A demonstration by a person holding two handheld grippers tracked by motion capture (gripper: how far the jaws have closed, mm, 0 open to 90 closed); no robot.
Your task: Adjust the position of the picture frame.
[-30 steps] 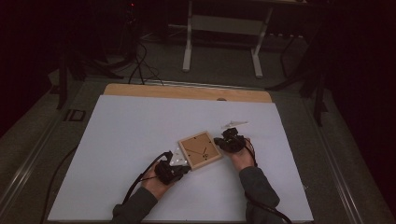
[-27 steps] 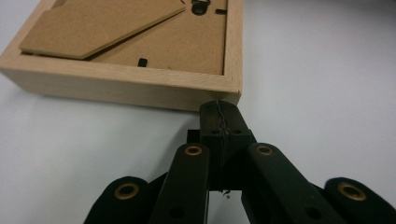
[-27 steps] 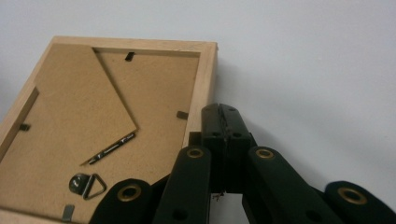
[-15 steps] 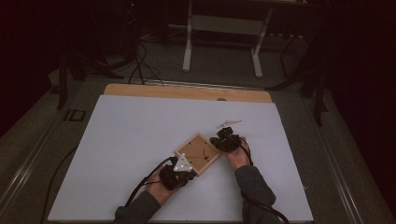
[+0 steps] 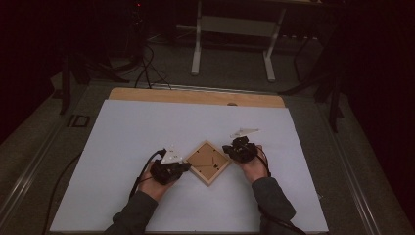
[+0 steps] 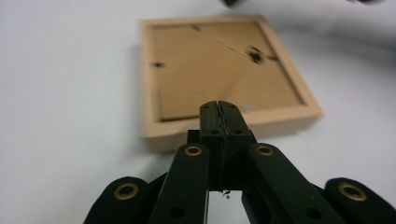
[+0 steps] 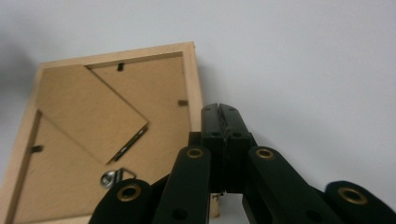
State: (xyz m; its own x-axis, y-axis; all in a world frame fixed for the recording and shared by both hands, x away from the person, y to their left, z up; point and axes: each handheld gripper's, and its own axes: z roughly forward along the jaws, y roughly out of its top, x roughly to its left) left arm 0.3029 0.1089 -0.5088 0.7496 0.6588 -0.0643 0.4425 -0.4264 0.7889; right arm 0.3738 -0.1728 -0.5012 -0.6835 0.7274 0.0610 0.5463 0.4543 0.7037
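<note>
We see a white table top [image 5: 147,132] with a bare wooden strip [image 5: 195,96] along its far edge. Around it the room is dark: grey floor, loose cables [image 5: 147,68] on the far left, and the white legs of a stand [image 5: 232,44] beyond the table.

A wooden picture frame [image 5: 209,162] lies back-side up on the near-centre of the table, turned so one corner points at us. In the right gripper view we make out the frame's fibreboard backing, small retaining tabs and a metal hanger [image 7: 112,177] near the bottom edge.

Left gripper [image 5: 185,167]: we see it just left of the frame, held in the left hand [image 5: 154,182]. In the left gripper view the jaws are fully together, nothing between them, with the tips over the frame's near edge. We can't tell whether they touch the wood.

Right gripper [image 5: 226,149]: just right of the frame, in the right hand [image 5: 252,166]. The jaws are also pressed together and empty. In the right gripper view the tips sit right at the outer edge of the frame's rim, over the white top. Contact is not clear here either.

Both hands flank the frame, which rests flat on the table.
</note>
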